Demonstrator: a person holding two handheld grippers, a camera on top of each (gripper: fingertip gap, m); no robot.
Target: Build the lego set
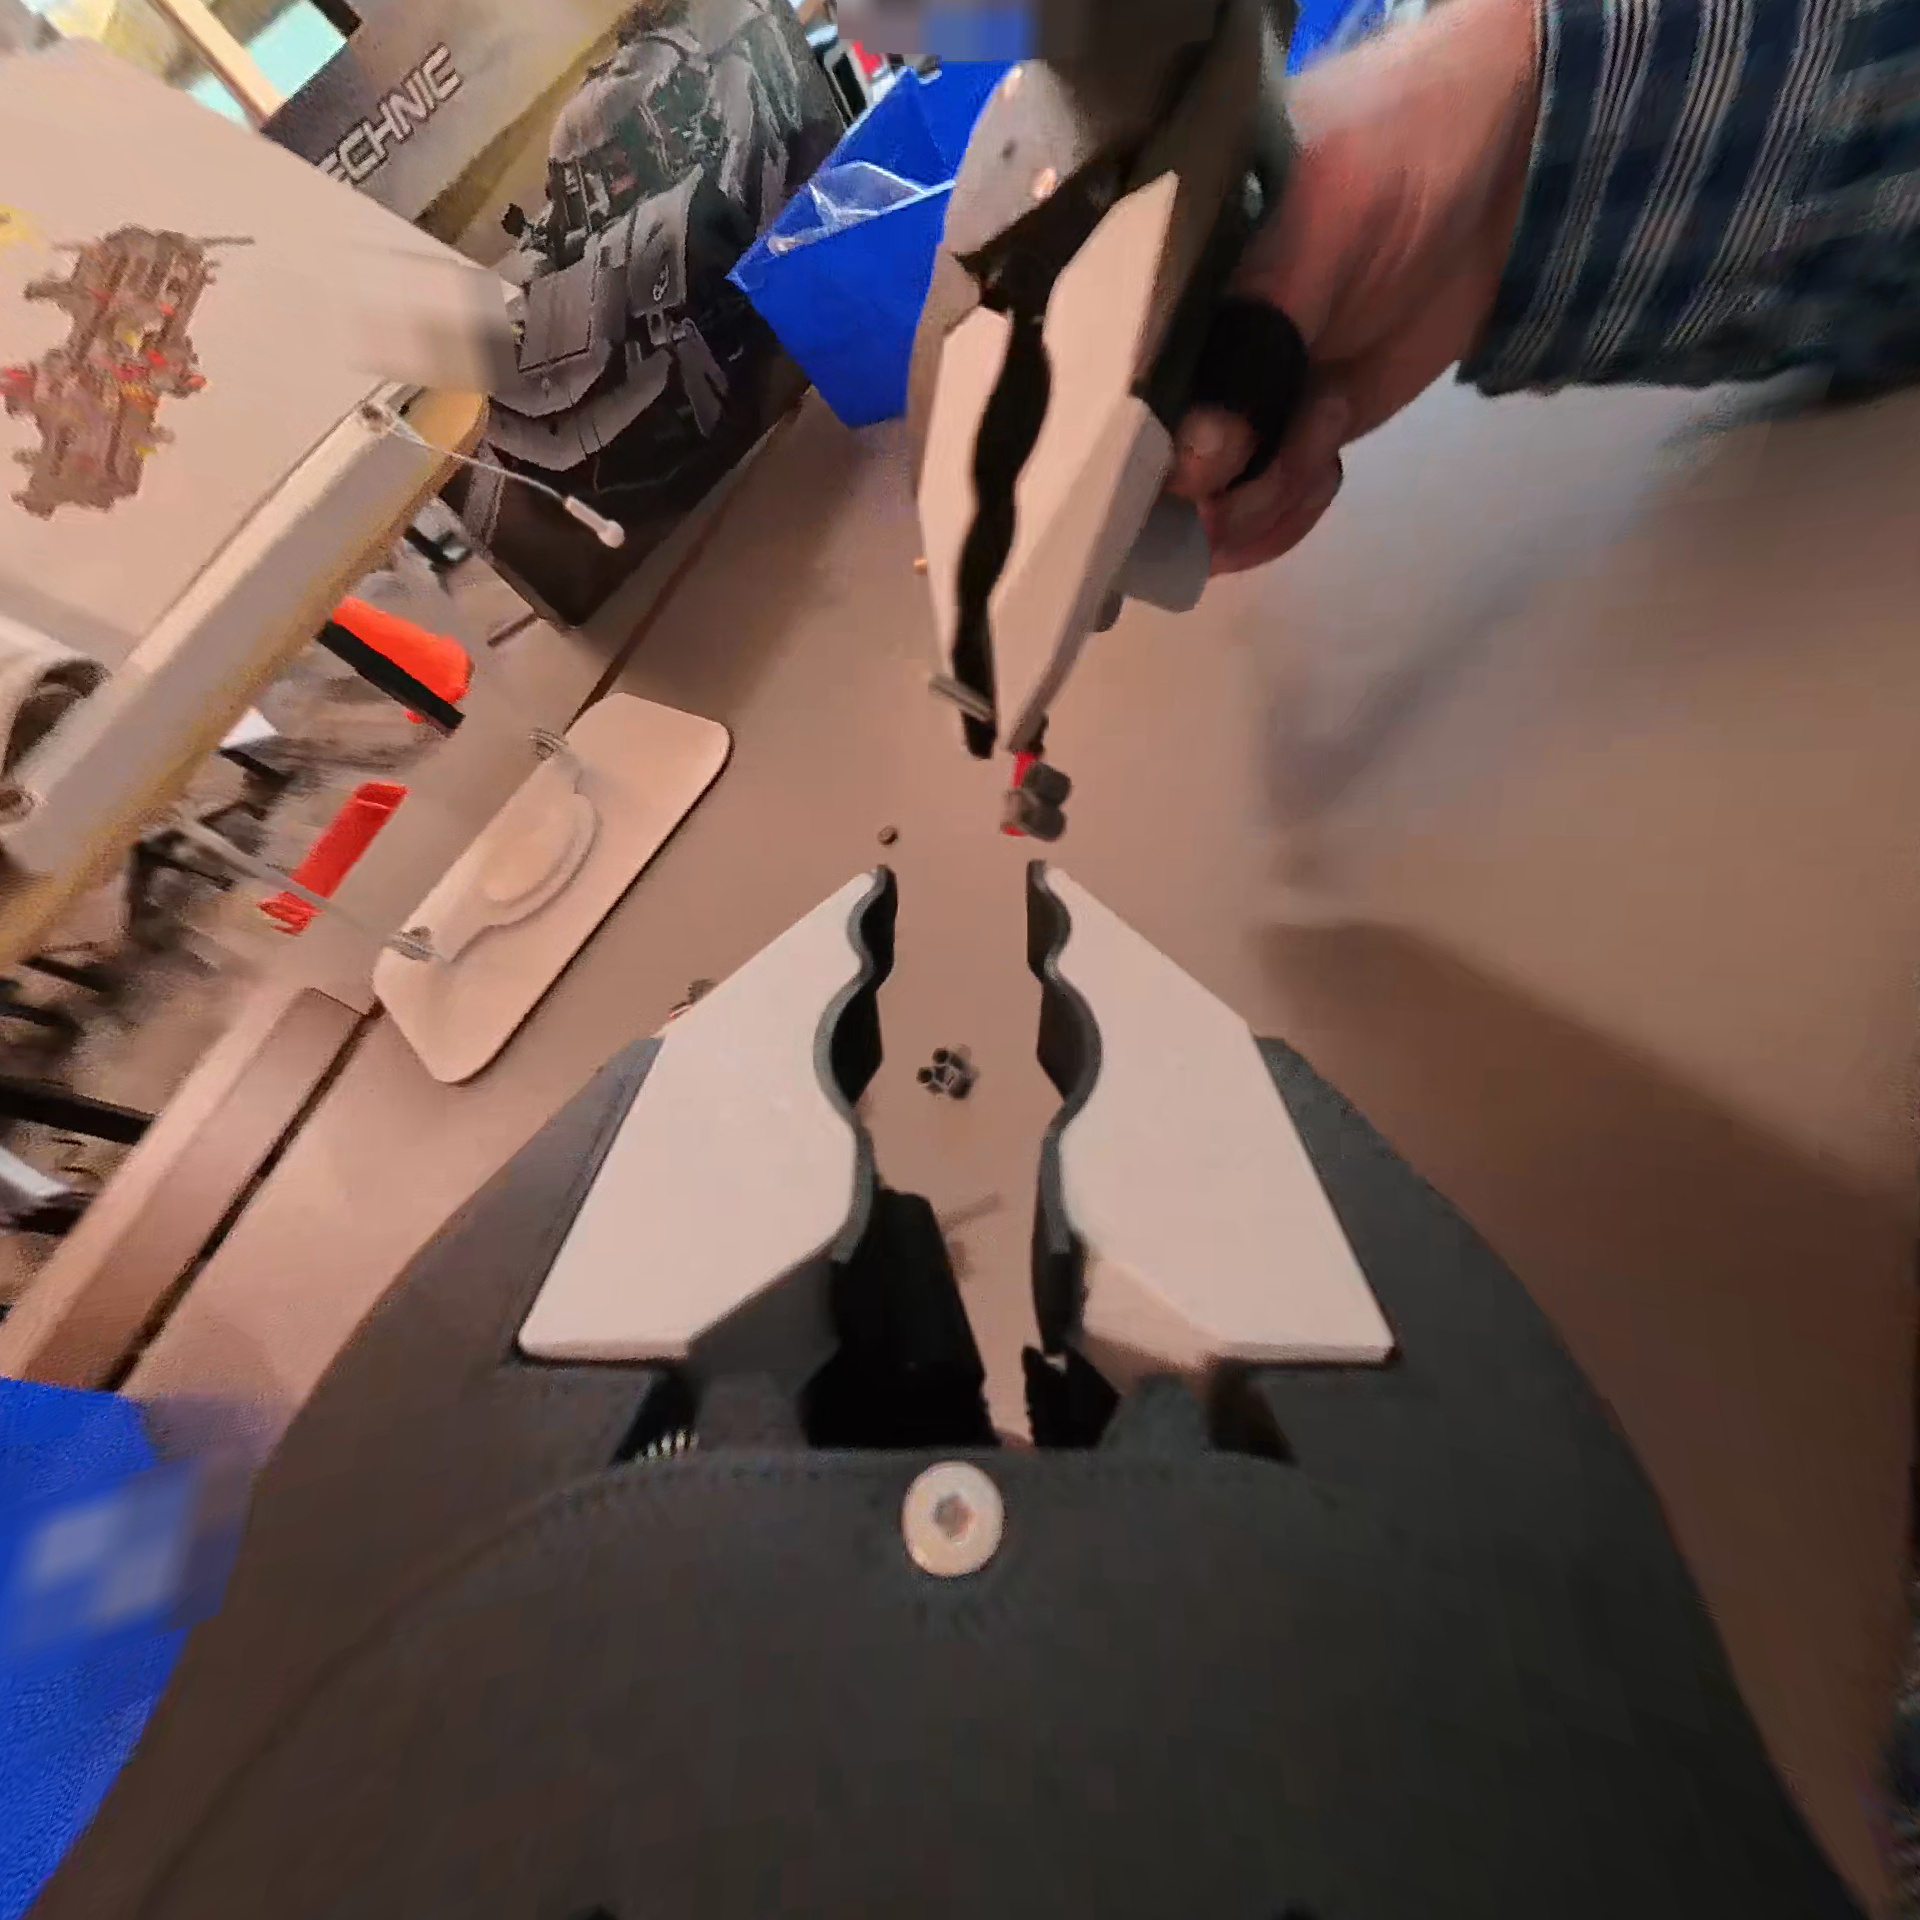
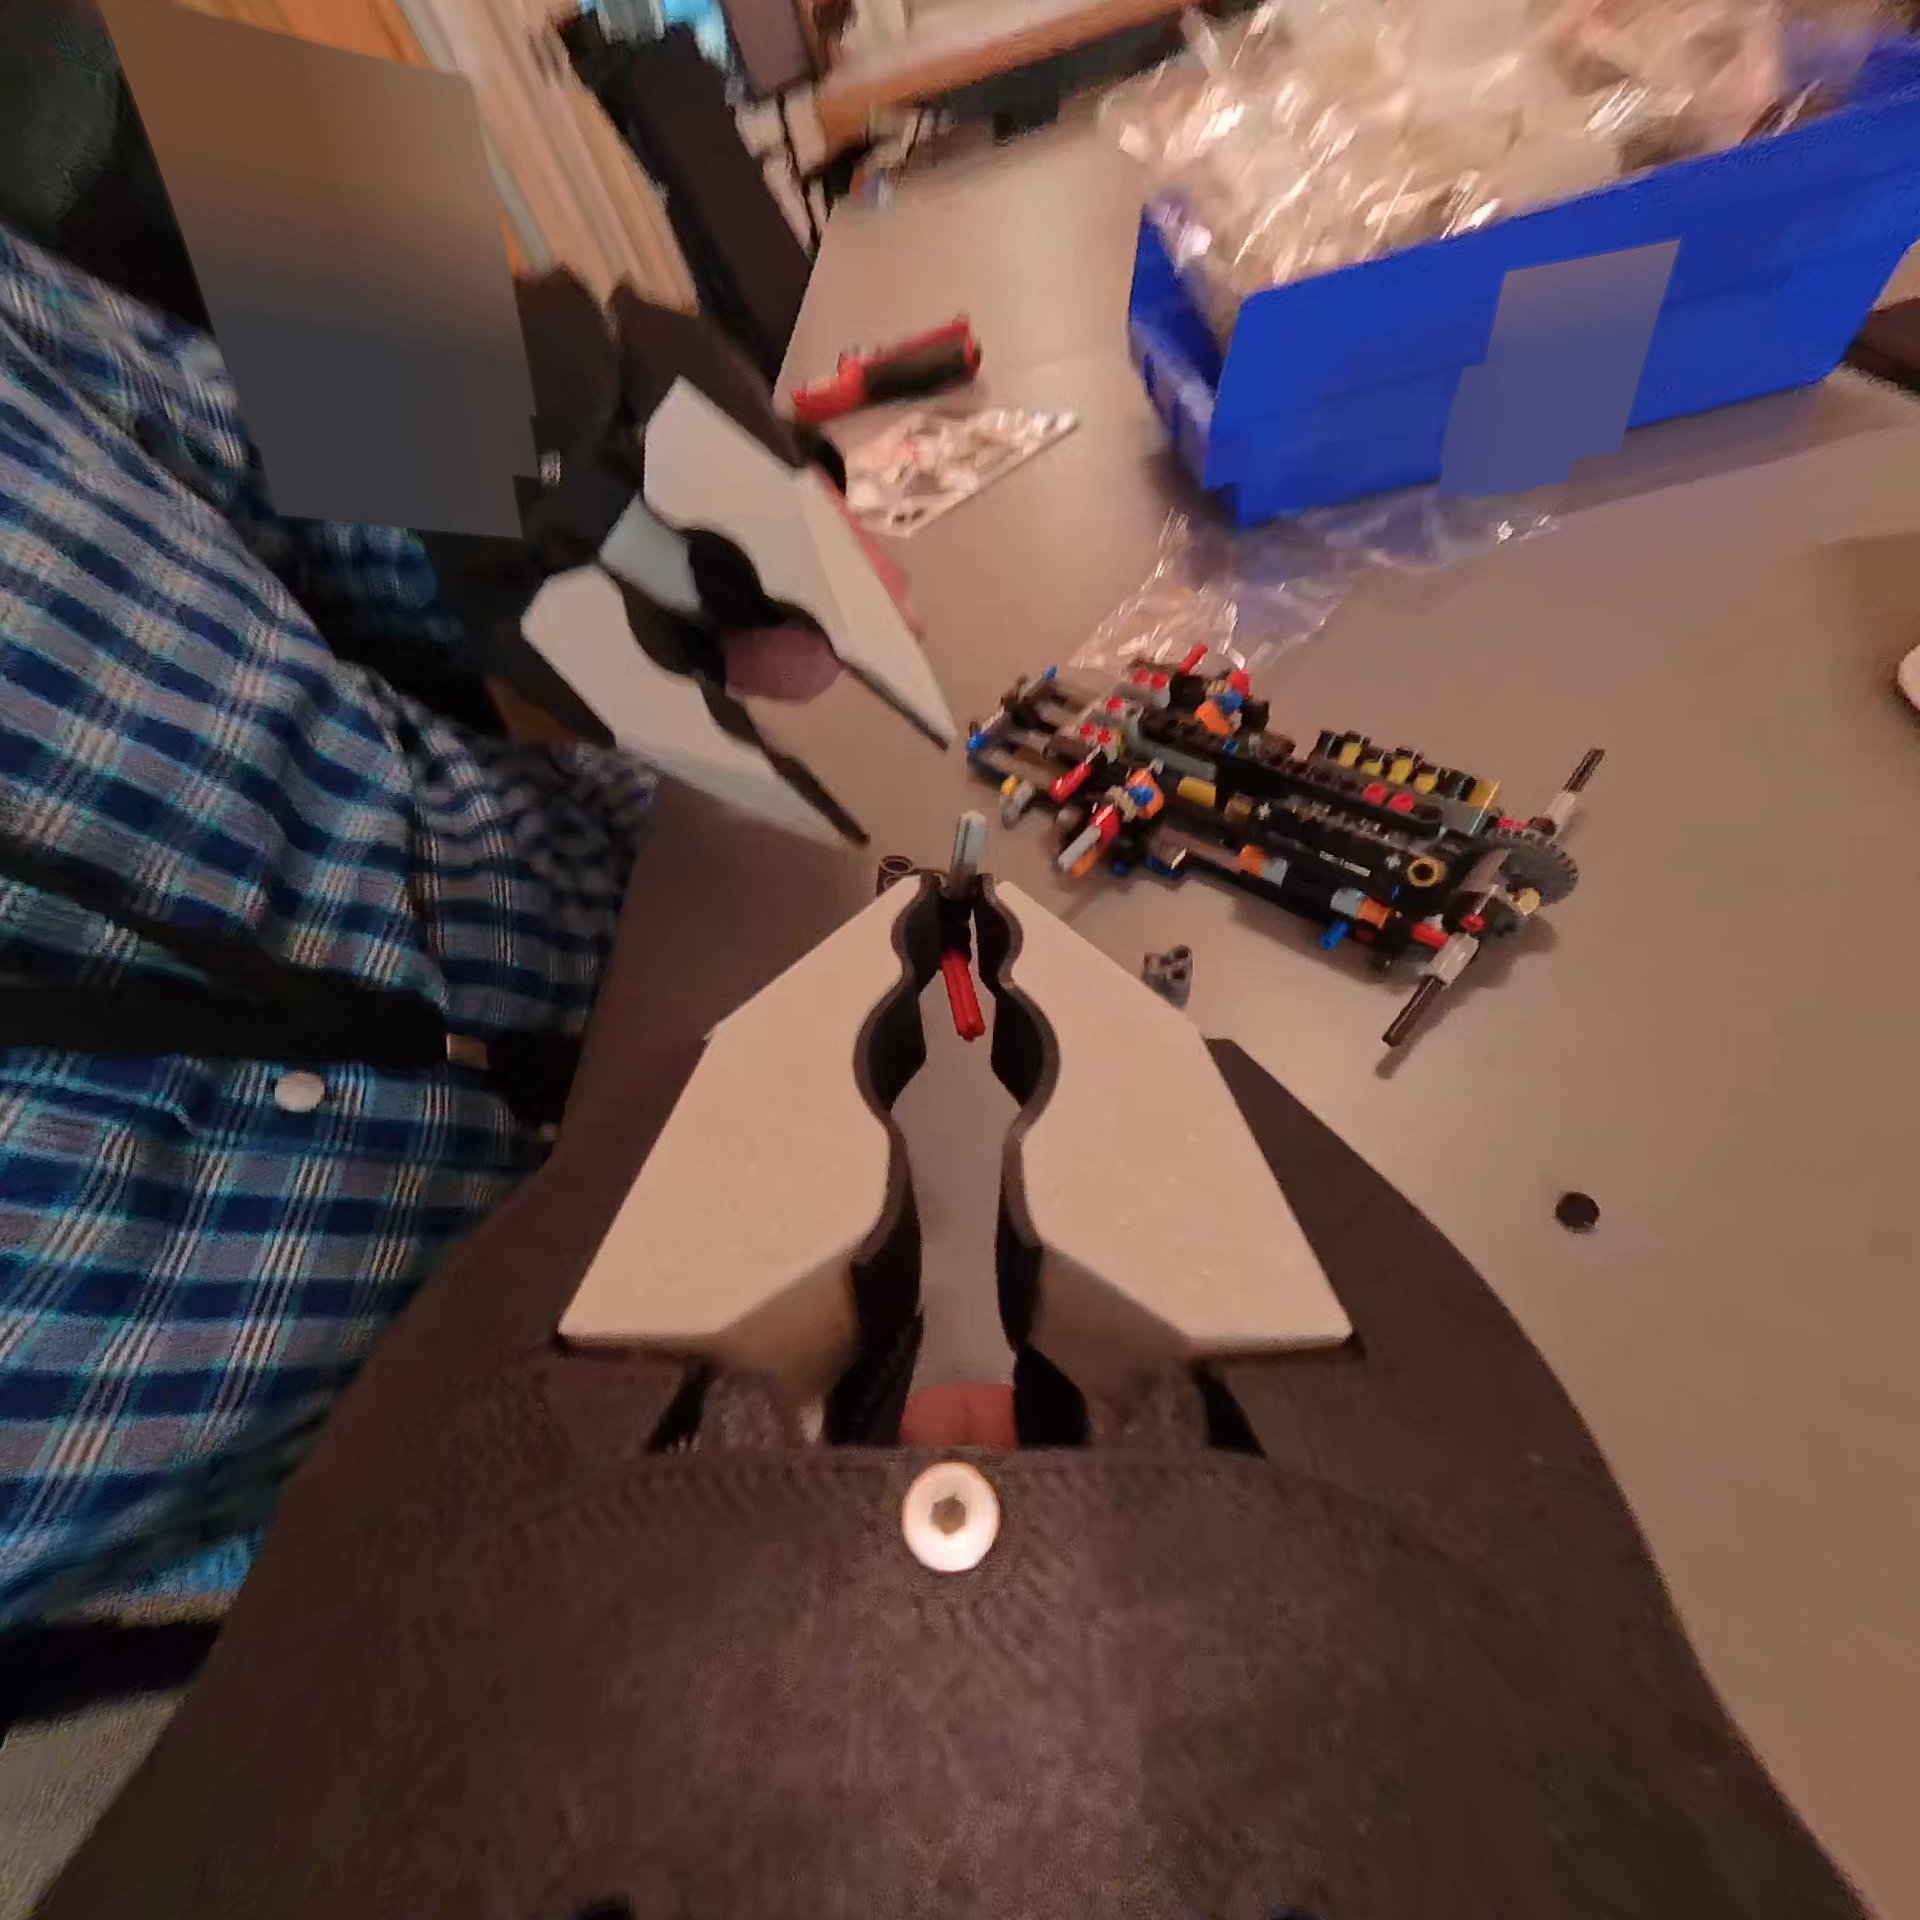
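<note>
Between the tips of my right gripper (image 2: 961, 899), pressed together at 12 o'clock in its own view, sits a small axle stack: grey stub (image 2: 968, 836) forward, red cross-axle (image 2: 966, 997) trailing back. Pinching it at mid-length keeps both ends free for mating, I judge. My left gripper (image 1: 961, 883) is spread and empty above the tan tabletop (image 1: 1507, 935). A small black connector (image 1: 948, 1070) lies between its fingers. The long black multicoloured lego chassis (image 2: 1278, 821) lies at 2 o'clock in the right wrist view, well apart from both grippers.
</note>
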